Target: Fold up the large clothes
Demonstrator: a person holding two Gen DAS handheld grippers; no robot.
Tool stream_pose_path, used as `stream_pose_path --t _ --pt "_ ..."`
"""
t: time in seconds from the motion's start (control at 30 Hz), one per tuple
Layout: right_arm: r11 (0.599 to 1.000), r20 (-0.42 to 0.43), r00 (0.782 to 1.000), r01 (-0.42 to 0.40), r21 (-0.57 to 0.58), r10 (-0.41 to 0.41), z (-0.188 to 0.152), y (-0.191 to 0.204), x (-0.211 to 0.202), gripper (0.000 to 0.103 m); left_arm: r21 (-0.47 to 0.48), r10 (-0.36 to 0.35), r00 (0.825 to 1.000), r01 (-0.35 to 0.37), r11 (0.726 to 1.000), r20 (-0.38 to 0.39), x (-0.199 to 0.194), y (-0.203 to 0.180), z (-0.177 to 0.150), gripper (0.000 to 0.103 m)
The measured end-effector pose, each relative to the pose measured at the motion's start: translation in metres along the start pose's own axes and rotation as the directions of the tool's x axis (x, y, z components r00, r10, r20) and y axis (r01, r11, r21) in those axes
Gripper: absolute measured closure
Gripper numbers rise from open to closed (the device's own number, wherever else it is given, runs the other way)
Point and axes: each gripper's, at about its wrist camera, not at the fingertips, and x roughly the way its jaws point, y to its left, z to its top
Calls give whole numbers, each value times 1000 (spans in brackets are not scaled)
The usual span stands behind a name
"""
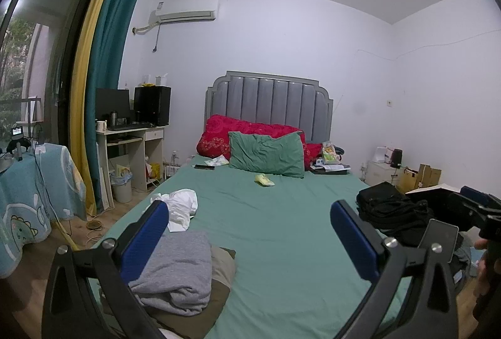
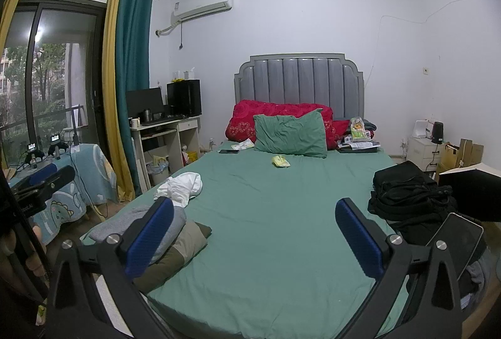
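Note:
A green-sheeted bed [image 1: 281, 229] fills both views. At its left foot lies a folded grey garment [image 1: 178, 270] on an olive one [image 1: 222, 270]; both show in the right wrist view, grey [image 2: 175, 223] over olive [image 2: 184, 245]. A crumpled white garment [image 1: 180, 207] [image 2: 180, 187] lies behind them. A black pile of clothes [image 1: 391, 207] [image 2: 407, 195] lies on the right edge. My left gripper [image 1: 250, 232] is open and empty above the bed's foot. My right gripper [image 2: 255, 232] is open and empty too. The right gripper also shows at the left wrist view's right edge [image 1: 476, 204].
A green pillow [image 2: 289, 134] and red quilt [image 2: 281, 113] lie at the headboard, with a phone [image 2: 228, 151] and small yellow item [image 2: 281, 161]. A tablet [image 2: 457, 237] lies on the right clothes. A desk [image 2: 166, 135] and covered table [image 2: 78, 176] stand left.

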Motion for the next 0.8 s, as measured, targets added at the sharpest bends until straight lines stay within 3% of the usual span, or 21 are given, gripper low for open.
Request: stream_pose_path --t 0.8 --pt "1000 -16 1000 8 8 -7 -1 3 2 1 -3 9 1000 -9 1000 -6 4 1 0 0"
